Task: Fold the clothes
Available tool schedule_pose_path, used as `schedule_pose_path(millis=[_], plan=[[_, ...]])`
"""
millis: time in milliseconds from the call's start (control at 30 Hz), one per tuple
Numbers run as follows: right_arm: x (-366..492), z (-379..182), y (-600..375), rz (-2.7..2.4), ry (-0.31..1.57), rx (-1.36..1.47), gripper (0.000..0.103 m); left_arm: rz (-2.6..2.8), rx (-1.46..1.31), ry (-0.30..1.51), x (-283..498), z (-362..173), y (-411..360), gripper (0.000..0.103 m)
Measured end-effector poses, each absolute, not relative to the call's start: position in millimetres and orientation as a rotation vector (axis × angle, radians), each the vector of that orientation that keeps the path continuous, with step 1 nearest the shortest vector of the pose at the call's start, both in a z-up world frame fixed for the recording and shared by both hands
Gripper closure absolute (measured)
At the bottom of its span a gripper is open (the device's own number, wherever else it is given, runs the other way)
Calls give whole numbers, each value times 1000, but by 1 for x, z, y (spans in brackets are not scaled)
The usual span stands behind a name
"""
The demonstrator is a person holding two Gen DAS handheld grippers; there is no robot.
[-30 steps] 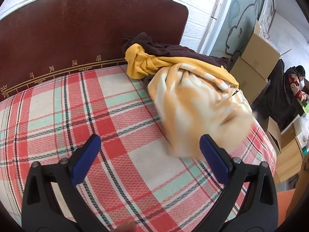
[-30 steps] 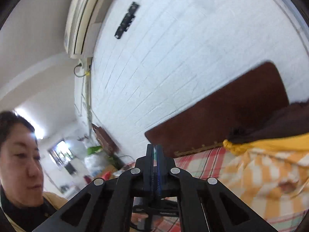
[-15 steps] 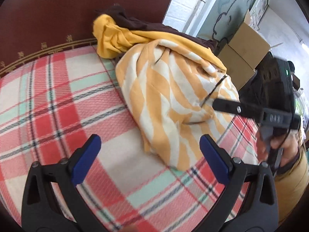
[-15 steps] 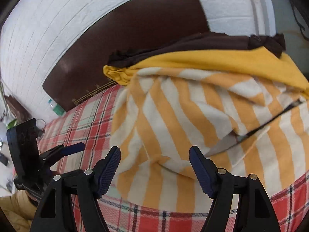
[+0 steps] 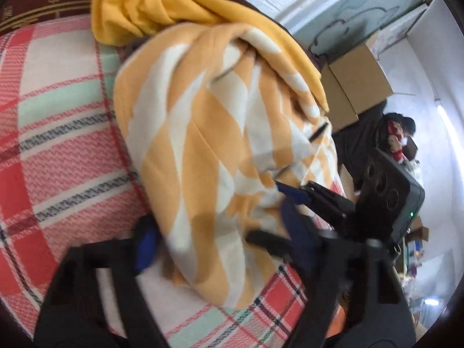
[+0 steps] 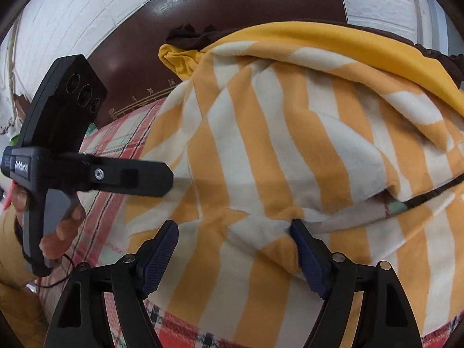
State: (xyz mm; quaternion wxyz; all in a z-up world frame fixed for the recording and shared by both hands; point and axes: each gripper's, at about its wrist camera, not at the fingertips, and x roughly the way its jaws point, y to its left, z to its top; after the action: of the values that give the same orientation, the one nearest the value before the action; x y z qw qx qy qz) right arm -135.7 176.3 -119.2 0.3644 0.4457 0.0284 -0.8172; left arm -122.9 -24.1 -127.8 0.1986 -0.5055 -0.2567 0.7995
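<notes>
An orange-and-cream striped garment lies crumpled on the plaid bed, on top of a plain yellow garment and a dark brown one. My left gripper is open, its blue pads either side of the garment's near edge; the view is blurred. My right gripper is open and pressed into the striped garment, cloth bulging between its pads. The right gripper also shows in the left wrist view, and the left one shows at the left of the right wrist view.
The bed has a red, pink and mint plaid cover and a dark wooden headboard against a white brick wall. Cardboard boxes and a seated person are beyond the bed's right side.
Both grippers have moved in onto the striped garment. The right one, shut and pointing up a second ago, opened and now presses into the cloth; the left one now straddles its edge.
</notes>
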Motion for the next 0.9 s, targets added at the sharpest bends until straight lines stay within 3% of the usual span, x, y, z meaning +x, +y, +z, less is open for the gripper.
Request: schedule_pose_path(millis=[33, 67, 267, 400, 633, 900], plan=[[-137, -119, 176, -2106, 79, 1160, 71, 2215, -1426, -717, -124, -129, -22, 72], [-140, -120, 178, -2101, 56, 1182, 86, 2210, -1427, -718, -123, -128, -20, 88], [-131, -103, 229, -1883, -441, 1098, 89, 2132, -1300, -773, -106, -100, -12, 90], [-100, -71, 254, -1764, -591, 943, 90, 2090, -1153, -747, -80, -60, -1, 90], [-43, -14, 255, -1679, -537, 818, 90, 2031, -1016, -725, -20, -20, -3, 94], [22, 13, 204, -1548, -378, 766, 90, 2018, -1025, -684, 48, -11, -50, 94]])
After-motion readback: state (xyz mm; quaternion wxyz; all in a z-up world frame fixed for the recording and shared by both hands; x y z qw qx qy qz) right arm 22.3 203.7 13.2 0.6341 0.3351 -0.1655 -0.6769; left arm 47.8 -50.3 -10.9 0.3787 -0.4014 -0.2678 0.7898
